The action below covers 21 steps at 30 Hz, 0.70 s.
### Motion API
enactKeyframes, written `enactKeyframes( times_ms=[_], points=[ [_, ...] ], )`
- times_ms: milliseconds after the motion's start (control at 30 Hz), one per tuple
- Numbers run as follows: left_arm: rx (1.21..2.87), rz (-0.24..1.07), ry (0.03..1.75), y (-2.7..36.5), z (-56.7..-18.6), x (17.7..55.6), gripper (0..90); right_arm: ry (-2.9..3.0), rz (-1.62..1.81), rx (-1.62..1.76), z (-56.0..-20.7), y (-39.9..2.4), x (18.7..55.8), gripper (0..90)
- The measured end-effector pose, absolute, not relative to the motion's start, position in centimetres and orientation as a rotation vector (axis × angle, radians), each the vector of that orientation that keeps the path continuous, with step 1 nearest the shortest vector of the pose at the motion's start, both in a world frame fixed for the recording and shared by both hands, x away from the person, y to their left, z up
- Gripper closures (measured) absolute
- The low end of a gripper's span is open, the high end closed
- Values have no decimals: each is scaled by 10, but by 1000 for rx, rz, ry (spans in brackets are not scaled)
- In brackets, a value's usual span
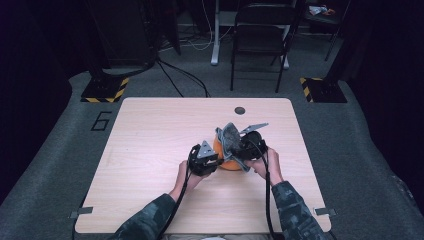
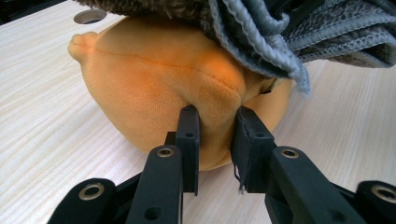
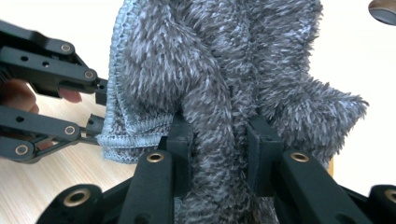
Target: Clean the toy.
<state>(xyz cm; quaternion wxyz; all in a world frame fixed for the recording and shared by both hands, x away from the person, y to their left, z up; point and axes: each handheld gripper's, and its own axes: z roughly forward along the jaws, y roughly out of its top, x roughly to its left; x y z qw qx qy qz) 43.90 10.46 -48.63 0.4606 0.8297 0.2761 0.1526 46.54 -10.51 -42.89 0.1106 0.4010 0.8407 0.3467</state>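
An orange plush toy (image 1: 229, 163) (image 2: 140, 84) lies on the wooden table (image 1: 150, 140), right of centre. My left gripper (image 1: 216, 161) (image 2: 215, 126) comes at it from the left, shut on a fold of its soft body. A grey fuzzy cloth (image 1: 229, 135) (image 2: 280, 32) (image 3: 210, 70) is draped over the top of the toy. My right gripper (image 1: 239, 145) (image 3: 217, 135) is shut on a bunched fold of that cloth from the right. In the right gripper view the left gripper (image 3: 95, 107) sits at the cloth's hemmed edge. Most of the toy is hidden under the cloth and the grippers.
A round cable hole (image 1: 240, 110) sits near the table's far edge. Beyond the table stand a black folding chair (image 1: 260, 35) and two stand bases with yellow and black stripes (image 1: 105, 90) on grey carpet. Bare table top spreads to the left.
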Motion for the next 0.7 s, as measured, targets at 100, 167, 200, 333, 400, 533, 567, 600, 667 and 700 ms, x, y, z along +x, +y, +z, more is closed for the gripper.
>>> enactKeyframes(
  times_ms=[100, 167, 200, 333, 400, 533, 567, 600, 667, 700],
  points=[
    [2037, 368, 683, 105, -486, 439, 733, 2465, 1029, 1197, -428, -110, 466, 686],
    [2030, 371, 689, 106, -487, 440, 734, 2457, 1015, 1209, -428, -115, 468, 686],
    [2031, 365, 689, 107, -487, 441, 734, 2452, 1009, 1228, -429, -118, 469, 686],
    [2032, 350, 693, 109, -487, 442, 734, 2438, 1016, 1290, -433, -132, 475, 686],
    [2025, 358, 701, 109, -487, 443, 734, 2422, 989, 1307, -435, -137, 477, 684],
    [2028, 350, 701, 111, -487, 444, 735, 2400, 965, 1371, -440, -148, 481, 684],
    [2023, 351, 704, 111, -488, 444, 734, 2397, 957, 1385, -442, -150, 482, 684],
    [2029, 354, 700, 111, -487, 444, 734, 2394, 944, 1387, -443, -153, 483, 684],
    [2027, 349, 704, 111, -487, 445, 734, 2379, 906, 1406, -449, -157, 485, 684],
    [2022, 351, 708, 111, -487, 445, 734, 2382, 911, 1416, -451, -159, 486, 684]
  ],
)
